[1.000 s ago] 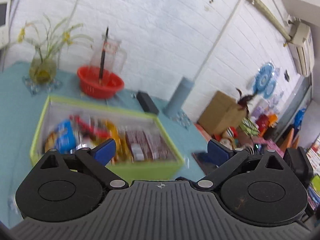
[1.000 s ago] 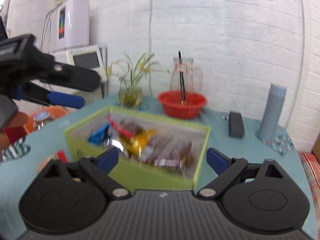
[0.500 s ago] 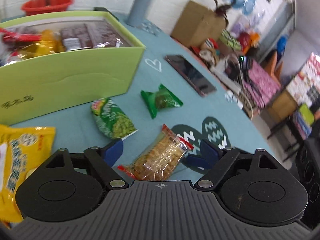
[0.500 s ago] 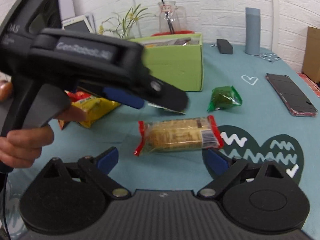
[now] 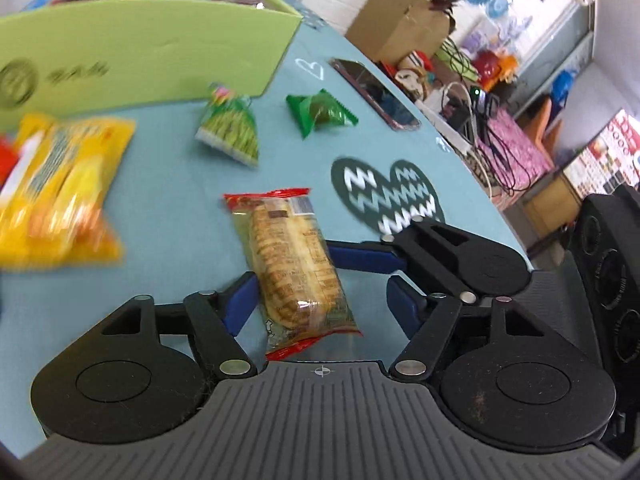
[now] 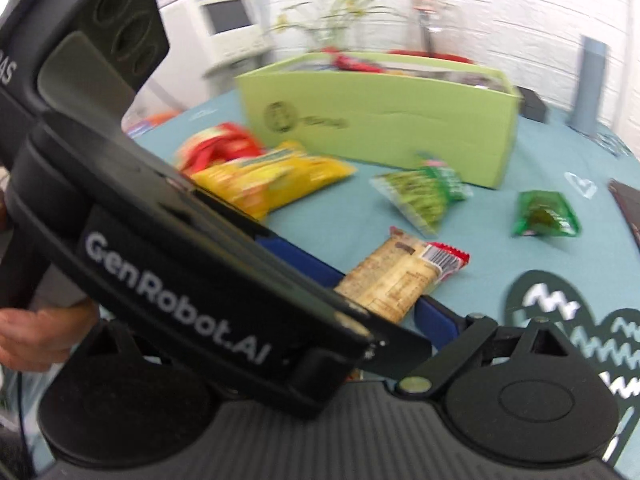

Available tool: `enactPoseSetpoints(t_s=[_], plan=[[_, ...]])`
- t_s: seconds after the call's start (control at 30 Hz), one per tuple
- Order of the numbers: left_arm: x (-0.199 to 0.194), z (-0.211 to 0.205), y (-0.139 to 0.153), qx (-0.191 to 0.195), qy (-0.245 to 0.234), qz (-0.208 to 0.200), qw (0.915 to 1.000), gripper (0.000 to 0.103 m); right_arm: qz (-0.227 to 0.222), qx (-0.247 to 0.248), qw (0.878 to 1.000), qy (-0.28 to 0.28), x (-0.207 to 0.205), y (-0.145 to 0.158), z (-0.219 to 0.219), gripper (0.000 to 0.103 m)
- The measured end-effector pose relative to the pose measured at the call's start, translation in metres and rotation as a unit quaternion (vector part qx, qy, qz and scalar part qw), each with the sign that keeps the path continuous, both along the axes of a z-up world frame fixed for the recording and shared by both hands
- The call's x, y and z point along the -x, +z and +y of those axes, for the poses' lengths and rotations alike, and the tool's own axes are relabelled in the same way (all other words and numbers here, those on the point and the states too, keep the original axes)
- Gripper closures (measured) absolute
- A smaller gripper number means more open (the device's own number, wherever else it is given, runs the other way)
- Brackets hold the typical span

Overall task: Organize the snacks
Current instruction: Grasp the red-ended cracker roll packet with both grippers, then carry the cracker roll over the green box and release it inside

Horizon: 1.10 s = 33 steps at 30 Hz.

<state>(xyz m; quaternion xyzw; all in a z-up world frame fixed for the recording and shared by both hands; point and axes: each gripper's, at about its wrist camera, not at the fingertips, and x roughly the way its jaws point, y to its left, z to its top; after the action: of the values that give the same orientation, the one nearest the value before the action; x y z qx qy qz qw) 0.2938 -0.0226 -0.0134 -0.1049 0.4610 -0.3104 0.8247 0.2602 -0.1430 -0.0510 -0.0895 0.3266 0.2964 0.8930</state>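
Note:
A clear cracker packet with red ends lies on the teal table between the blue fingers of my open left gripper. It also shows in the right wrist view. My right gripper reaches in from the right, its fingers beside the packet; the left gripper's body hides most of it in the right wrist view. The green snack box stands behind, holding several snacks. A yellow packet, a green pea packet and a small green packet lie loose on the table.
A phone lies near the table's right edge, and a dark heart print marks the cloth. A red packet lies beside the yellow one. A grey cylinder stands behind the box.
Both grippers came down from above the box to the table. The left gripper has closed in around the cracker packet, and the right gripper has moved in beside it.

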Motion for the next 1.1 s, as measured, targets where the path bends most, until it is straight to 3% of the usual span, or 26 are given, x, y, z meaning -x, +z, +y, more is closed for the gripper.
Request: enactPoseSetpoints(t_s=[0.13, 0.27, 0.4, 0.53, 0.57, 0.6, 0.63, 0.67, 0.8, 0.93, 1.1], plan=[[0.024, 0.015, 0.0, 0.01, 0.023, 0.004, 0.9997, 0.047, 0.001, -0.003, 1.0, 0.013, 0.024, -0.001, 0.008, 0.006], [0.013, 0.03, 0.003, 0.02, 0.064, 0.008, 0.9977, 0.046, -0.033, 0.003, 0.998, -0.06, 0.044, 0.002, 0.007, 0.006], [-0.008, 0.027, -0.001, 0.034, 0.064, 0.035, 0.9968, 0.046, -0.039, -0.008, 0.996, -0.084, 0.061, -0.002, 0.017, 0.006], [-0.012, 0.018, 0.002, 0.015, 0.054, 0.028, 0.998, 0.048, -0.054, 0.013, 0.991, -0.118, 0.065, -0.008, 0.023, 0.006], [-0.011, 0.017, 0.002, 0.012, 0.054, 0.026, 0.9982, 0.052, -0.051, 0.013, 0.991, -0.123, 0.065, -0.007, 0.023, 0.008], [-0.011, 0.016, 0.002, 0.008, 0.053, 0.022, 0.9983, 0.063, -0.051, 0.009, 0.991, -0.121, 0.063, -0.007, 0.023, 0.017], [-0.009, 0.015, 0.001, -0.001, 0.054, 0.016, 0.9984, 0.07, -0.053, 0.002, 0.991, -0.12, 0.064, -0.006, 0.022, 0.043], [-0.006, 0.014, 0.001, -0.011, 0.056, 0.009, 0.9983, 0.081, -0.05, 0.001, 0.991, -0.124, 0.063, -0.006, 0.022, 0.046], [-0.005, 0.023, -0.001, 0.011, 0.071, 0.018, 0.9973, 0.094, -0.044, -0.019, 0.99, -0.132, 0.064, -0.002, 0.011, 0.054], [-0.008, 0.021, 0.009, 0.02, 0.08, 0.007, 0.9965, 0.094, -0.05, -0.029, 0.99, -0.131, 0.061, 0.009, 0.006, 0.056], [-0.034, 0.02, 0.043, 0.036, 0.095, -0.032, 0.9943, 0.092, -0.094, -0.031, 0.987, -0.125, 0.033, 0.035, 0.002, 0.055]])
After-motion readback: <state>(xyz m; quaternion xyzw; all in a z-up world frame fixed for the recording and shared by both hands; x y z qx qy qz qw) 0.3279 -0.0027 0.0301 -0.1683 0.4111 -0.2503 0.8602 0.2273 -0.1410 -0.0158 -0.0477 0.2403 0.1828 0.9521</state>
